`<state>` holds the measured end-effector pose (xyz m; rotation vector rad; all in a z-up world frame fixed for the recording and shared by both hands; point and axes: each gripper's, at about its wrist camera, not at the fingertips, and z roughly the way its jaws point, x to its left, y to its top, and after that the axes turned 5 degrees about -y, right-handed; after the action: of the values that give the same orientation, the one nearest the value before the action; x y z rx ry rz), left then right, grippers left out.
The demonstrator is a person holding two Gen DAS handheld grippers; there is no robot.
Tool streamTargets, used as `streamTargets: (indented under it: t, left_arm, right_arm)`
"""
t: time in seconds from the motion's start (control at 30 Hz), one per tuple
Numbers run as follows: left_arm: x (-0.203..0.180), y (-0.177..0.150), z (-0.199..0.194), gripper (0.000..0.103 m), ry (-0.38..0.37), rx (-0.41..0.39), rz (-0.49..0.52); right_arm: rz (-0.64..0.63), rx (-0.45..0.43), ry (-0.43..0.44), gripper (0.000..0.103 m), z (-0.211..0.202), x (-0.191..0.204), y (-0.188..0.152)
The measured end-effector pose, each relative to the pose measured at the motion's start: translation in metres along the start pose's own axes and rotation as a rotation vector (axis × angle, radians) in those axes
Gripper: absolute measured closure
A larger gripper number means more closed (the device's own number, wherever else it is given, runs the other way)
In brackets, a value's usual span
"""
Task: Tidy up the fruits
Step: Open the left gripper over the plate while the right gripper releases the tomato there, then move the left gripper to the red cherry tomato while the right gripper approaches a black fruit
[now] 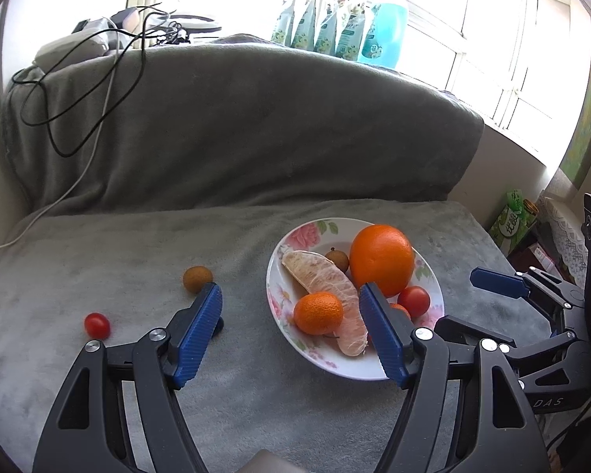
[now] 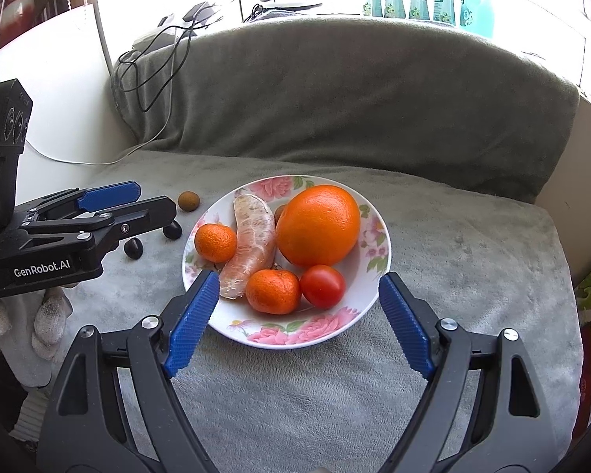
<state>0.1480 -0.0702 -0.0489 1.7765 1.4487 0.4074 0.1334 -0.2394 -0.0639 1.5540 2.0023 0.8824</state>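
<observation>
A floral plate (image 1: pixel 281 335) (image 2: pixel 319 333) on the grey blanket holds a big orange (image 1: pixel 381 258) (image 2: pixel 318 225), a peeled pomelo segment (image 1: pixel 327 280) (image 2: pixel 252 236), mandarins (image 1: pixel 318 312) (image 2: pixel 272 285), a tomato (image 1: pixel 413 301) (image 2: pixel 322 285) and a brown longan (image 1: pixel 337 259). A loose longan (image 1: pixel 197 279) (image 2: pixel 188 200) and a cherry tomato (image 1: pixel 97 325) lie left of the plate. My left gripper (image 1: pixel 289 295) (image 2: pixel 138 193) is open and empty at the plate's left edge. My right gripper (image 2: pixel 297 287) (image 1: pixel 480 280) is open and empty over the plate's near rim.
Two dark fruits (image 2: pixel 134 247) (image 2: pixel 172 231) lie under the left gripper. The grey sofa back (image 1: pixel 236 130) rises behind. Cables (image 1: pixel 78 90) hang at the back left. Bottles (image 1: pixel 335 27) stand on the windowsill. Packages (image 1: pixel 512 220) sit off the right edge.
</observation>
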Motion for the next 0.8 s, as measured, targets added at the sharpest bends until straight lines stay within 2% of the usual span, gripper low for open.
streamTargets:
  t: [0.2, 0.37, 0.8]
  left_arm:
    - [0.024, 0.0, -0.011, 0.031, 0.033, -0.001, -0.041]
    - [0.056, -0.001, -0.024, 0.031, 0.06, -0.018, -0.12]
    - [0.116, -0.013, -0.045, 0.031, 0.172, -0.03, -0.184]
  right_arm:
    - [-0.03, -0.013, 0.03, 0.018, -0.004, 0.018, 0.004]
    - [-0.056, -0.014, 0.06, 0.017, -0.003, 0.036, 0.008]
    - [-0.144, -0.017, 0.141, 0.018, 0.008, 0.081, 0.015]
